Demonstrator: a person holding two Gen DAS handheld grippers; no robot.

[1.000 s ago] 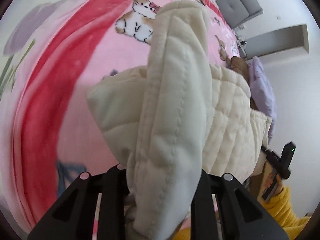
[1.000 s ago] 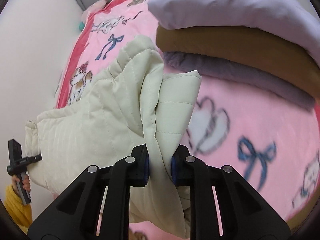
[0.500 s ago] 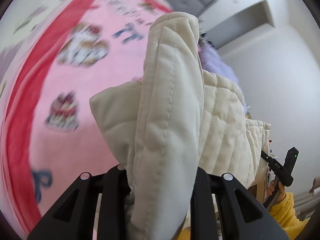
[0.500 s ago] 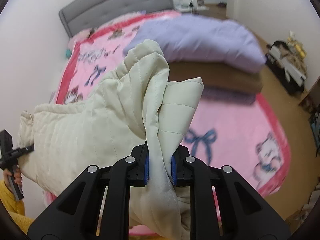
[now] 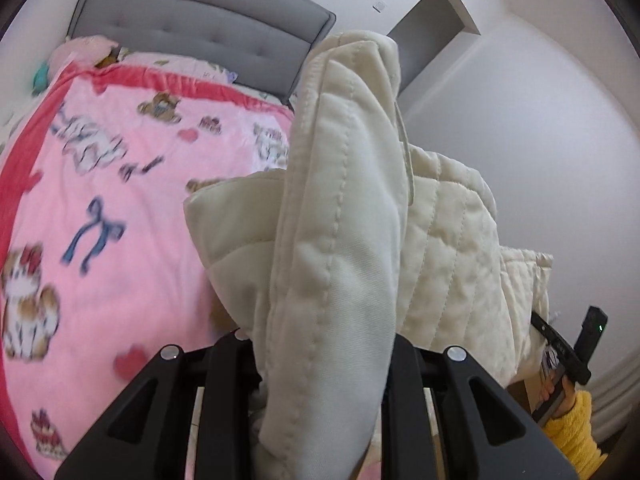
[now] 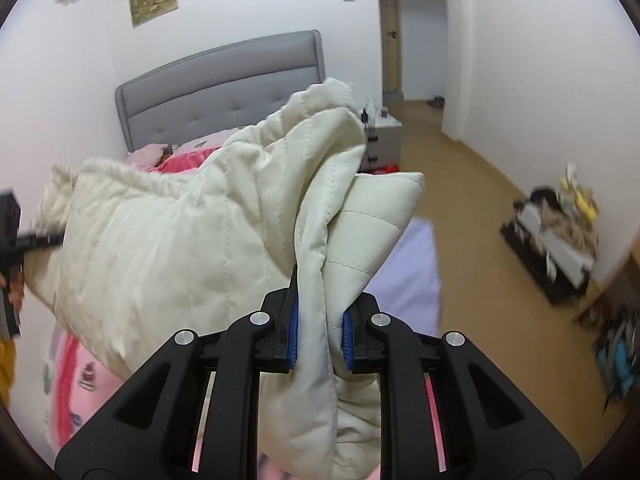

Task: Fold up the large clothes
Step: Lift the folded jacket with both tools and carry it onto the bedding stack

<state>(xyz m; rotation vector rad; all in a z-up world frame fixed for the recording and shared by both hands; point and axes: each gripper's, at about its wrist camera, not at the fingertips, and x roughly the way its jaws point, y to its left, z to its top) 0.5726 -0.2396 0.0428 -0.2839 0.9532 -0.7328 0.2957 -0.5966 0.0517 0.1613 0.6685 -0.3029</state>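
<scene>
A cream quilted jacket (image 5: 344,208) is held up in the air over the bed by both grippers. My left gripper (image 5: 320,352) is shut on a thick padded fold of it, which hides the fingertips. My right gripper (image 6: 318,340) is shut on another edge of the jacket (image 6: 192,240), pinched between the blue pads (image 6: 292,336). The garment stretches between the two grippers. The right gripper also shows at the far right of the left wrist view (image 5: 568,352), the left gripper at the left edge of the right wrist view (image 6: 12,232).
A pink cartoon-print blanket (image 5: 120,208) covers the bed below, with a grey headboard (image 5: 192,36) behind. A lilac folded cover (image 6: 408,272) lies on the bed. A nightstand (image 6: 384,136), wooden floor (image 6: 480,200) and clutter (image 6: 560,232) are at the right.
Both grippers have lifted and tilted up with the jacket; the views now take in the headboard, walls and room instead of looking down on the blanket. Both grips are unchanged.
</scene>
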